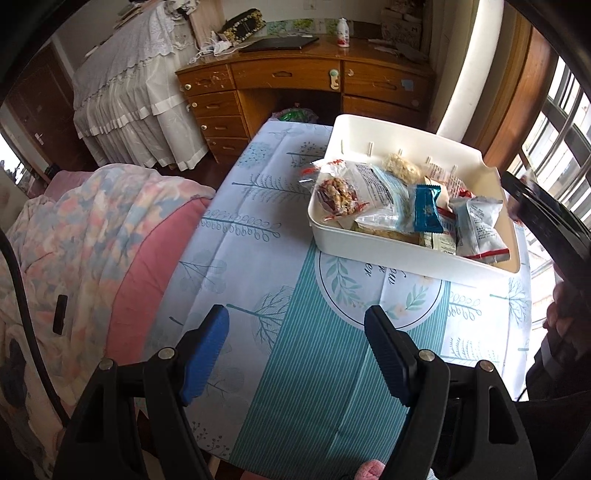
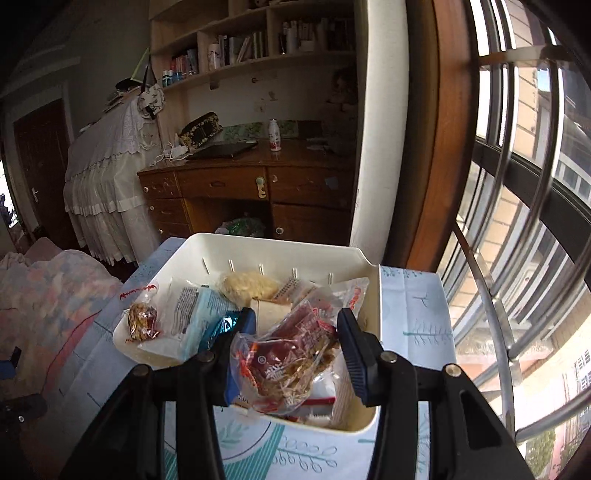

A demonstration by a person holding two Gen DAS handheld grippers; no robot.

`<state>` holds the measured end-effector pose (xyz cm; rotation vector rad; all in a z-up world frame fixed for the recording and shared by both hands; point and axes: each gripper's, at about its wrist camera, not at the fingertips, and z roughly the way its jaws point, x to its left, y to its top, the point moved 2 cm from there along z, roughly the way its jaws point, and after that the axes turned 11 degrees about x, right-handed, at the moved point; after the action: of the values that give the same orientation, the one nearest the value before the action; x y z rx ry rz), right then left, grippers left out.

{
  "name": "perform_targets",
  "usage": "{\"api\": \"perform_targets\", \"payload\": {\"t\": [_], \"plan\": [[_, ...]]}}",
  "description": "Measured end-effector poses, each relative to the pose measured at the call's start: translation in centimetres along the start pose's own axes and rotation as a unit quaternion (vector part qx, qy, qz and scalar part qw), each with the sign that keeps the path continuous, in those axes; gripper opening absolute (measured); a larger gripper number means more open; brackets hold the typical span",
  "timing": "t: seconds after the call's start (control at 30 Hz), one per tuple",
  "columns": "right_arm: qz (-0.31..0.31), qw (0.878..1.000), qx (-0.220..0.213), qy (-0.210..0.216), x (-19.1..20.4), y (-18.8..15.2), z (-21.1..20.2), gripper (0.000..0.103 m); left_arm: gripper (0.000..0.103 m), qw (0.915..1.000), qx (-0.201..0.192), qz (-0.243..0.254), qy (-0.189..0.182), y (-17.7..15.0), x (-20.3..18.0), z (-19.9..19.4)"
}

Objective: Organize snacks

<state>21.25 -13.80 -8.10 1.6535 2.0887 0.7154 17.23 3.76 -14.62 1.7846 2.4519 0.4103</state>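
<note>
My right gripper (image 2: 291,347) pinches a crinkly red snack bag (image 2: 284,358) just above the white bin (image 2: 365,291); loose film could slip. My left gripper (image 1: 295,332) idles, spread apart.

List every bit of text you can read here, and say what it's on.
Tablecloth: cursive lettering, partly hidden under the white bin; only fragments show, not readable.
Snack packets in the bin: printed text, too small to read.
Bottle on the desk: red print, blurred.
No text can be read clearly.
</note>
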Motion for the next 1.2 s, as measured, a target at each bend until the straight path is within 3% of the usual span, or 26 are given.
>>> {"api": "perform_targets", "payload": {"t": [0.17,0.23,0.3,0.5,0.83,0.97,1.2], "plan": [[-0.009,1.000,0.001,-0.024,1.0,2.1,1.9,0.047,0.075,0.9997,-0.013,-0.018,-0.004,-0.6,1.0,-0.9],[-0.001,1.000,-0.003,-0.029,0.9,2.8,2.2,0.054,0.075,0.9996,-0.017,-0.022,0.001,-0.7,1.3,-1.3],[0.004,0.999,-0.006,-0.031,0.9,3.2,2.0,0.069,0.075,0.9995,-0.023,-0.021,0.003,-0.7,1.5,-1.8],[0.004,1.000,-0.009,-0.028,0.8,2.7,-0.4,0.079,0.075,0.9991,-0.034,-0.004,-0.023,-0.9,1.9,-3.7],[0.032,0.999,0.034,-0.013,2.3,-2.8,-7.4,0.089,0.080,0.9942,-0.057,0.060,-0.068,-2.7,3.7,-7.4],[0.034,0.997,0.071,-0.013,4.4,-5.7,-10.3,0.090,0.082,0.9914,-0.065,0.078,-0.082,-3.6,5.6,-8.6],[0.061,0.992,0.104,0.027,9.0,-9.3,-15.7,0.096,0.083,0.9875,-0.078,0.100,-0.093,-5.3,8.4,-10.2]]}}
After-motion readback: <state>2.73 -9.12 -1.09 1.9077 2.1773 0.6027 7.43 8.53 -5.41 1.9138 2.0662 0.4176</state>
